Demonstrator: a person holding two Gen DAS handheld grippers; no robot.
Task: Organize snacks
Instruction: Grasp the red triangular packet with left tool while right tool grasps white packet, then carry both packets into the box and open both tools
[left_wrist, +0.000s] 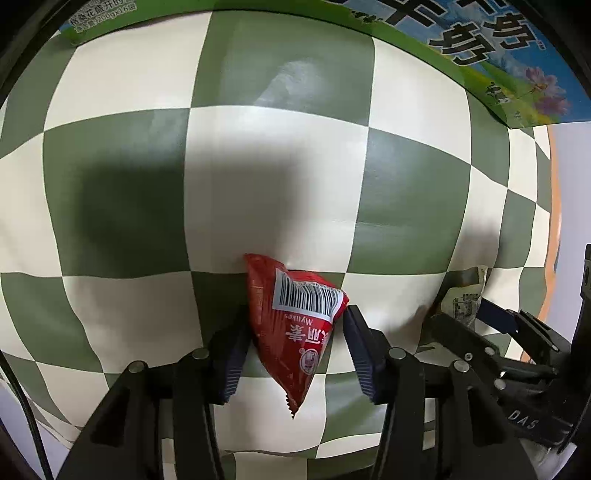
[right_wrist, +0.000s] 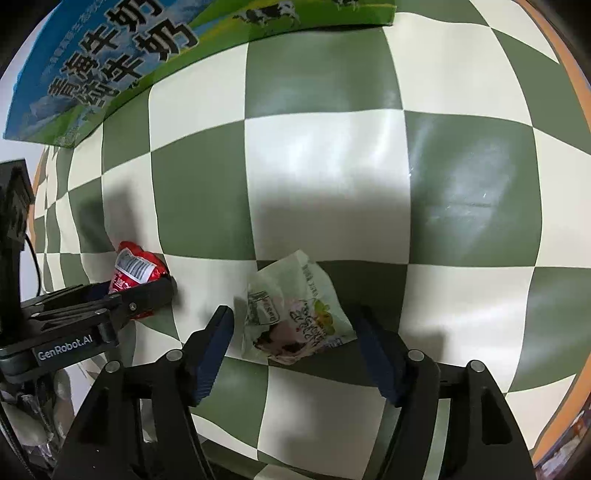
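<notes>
Claws: my left claw straddles the red packet, pads near its sides but not visibly pressing; I log it as apart. My right claw stands wide around the pale packet, clear of both edges. Both packets lie on the checked cloth, near the milk carton. Risk: closing off-centre would squirt a slick packet sideways.

Both claws, left and right, point steeply down, jaws parted.
</notes>
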